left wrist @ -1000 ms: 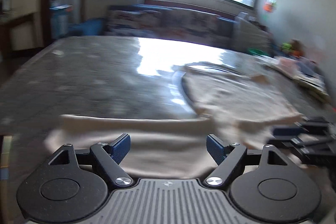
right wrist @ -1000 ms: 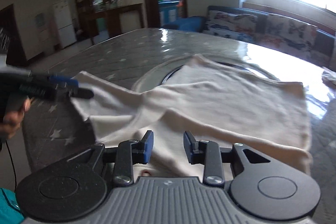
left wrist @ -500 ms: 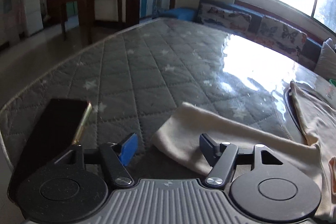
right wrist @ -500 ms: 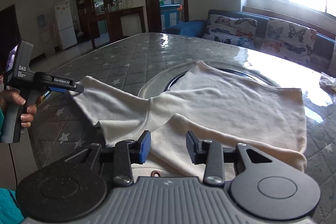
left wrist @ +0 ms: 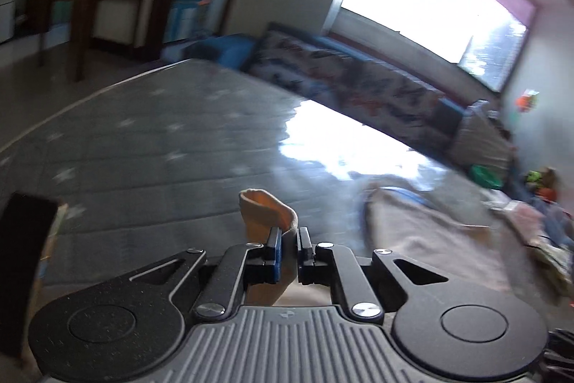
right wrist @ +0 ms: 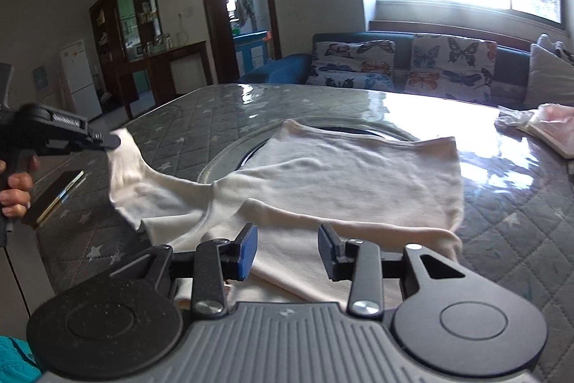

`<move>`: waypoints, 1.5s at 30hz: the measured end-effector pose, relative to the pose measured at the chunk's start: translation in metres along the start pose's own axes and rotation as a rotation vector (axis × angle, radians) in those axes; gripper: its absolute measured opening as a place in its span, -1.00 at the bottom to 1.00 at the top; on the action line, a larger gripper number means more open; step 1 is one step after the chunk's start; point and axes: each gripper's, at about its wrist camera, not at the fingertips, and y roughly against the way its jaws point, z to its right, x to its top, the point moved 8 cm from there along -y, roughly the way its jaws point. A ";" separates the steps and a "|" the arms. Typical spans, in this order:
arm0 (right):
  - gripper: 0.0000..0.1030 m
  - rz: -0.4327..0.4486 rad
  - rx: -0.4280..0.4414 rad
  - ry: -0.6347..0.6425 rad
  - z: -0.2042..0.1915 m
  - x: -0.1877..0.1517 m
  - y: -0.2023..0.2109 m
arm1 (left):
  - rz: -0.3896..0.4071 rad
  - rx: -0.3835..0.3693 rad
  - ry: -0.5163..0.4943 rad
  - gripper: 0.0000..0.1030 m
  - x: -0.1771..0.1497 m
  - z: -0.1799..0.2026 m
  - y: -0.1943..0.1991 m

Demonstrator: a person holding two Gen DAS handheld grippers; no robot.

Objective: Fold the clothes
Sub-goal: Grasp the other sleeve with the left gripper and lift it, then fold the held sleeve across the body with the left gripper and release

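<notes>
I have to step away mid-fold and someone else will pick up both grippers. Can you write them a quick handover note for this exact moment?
Left gripper: jaws have just closed and are shut on the sleeve of the cream shirt, sleeve end lifted off the mattress.
Right gripper: jaws open, holding nothing, hovering over the shirt's near folded edge.
Shirt: lies spread on the mattress, near edge already turned over. A dark phone lies near the left corner.
Done: sleeve gripped.
Left: probably carry the sleeve in over the body, then finish the folds.
</notes>
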 end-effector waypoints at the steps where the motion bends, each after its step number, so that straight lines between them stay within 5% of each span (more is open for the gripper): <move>1: -0.28 0.008 -0.010 -0.011 0.005 -0.001 0.003 | -0.002 -0.049 -0.018 -0.83 0.002 0.017 0.001; 10: -0.28 0.043 -0.099 -0.084 0.046 -0.009 0.029 | -0.077 -0.460 -0.179 -0.89 -0.014 0.167 -0.009; 15: -0.28 0.042 -0.147 -0.131 0.068 -0.016 0.041 | -0.212 -0.615 -0.222 -0.88 -0.055 0.219 -0.027; 20: -0.28 0.035 -0.170 -0.168 0.079 -0.018 0.043 | -0.336 -0.624 -0.244 -0.80 -0.090 0.221 -0.048; 25: -0.28 0.025 -0.163 -0.180 0.080 -0.014 0.035 | -0.325 -0.666 -0.280 -0.48 -0.087 0.202 -0.036; 35: -0.30 -0.069 -0.119 -0.129 0.066 -0.017 -0.009 | -0.214 -0.375 -0.348 -0.48 -0.058 0.114 -0.063; 40: -0.59 -0.102 -0.133 -0.088 0.061 -0.019 -0.020 | -0.203 -0.326 -0.352 -0.15 -0.052 0.099 -0.078; 45: -0.85 -0.086 -0.160 -0.047 0.059 -0.012 -0.017 | -0.187 -0.333 -0.430 -0.15 -0.056 0.105 -0.090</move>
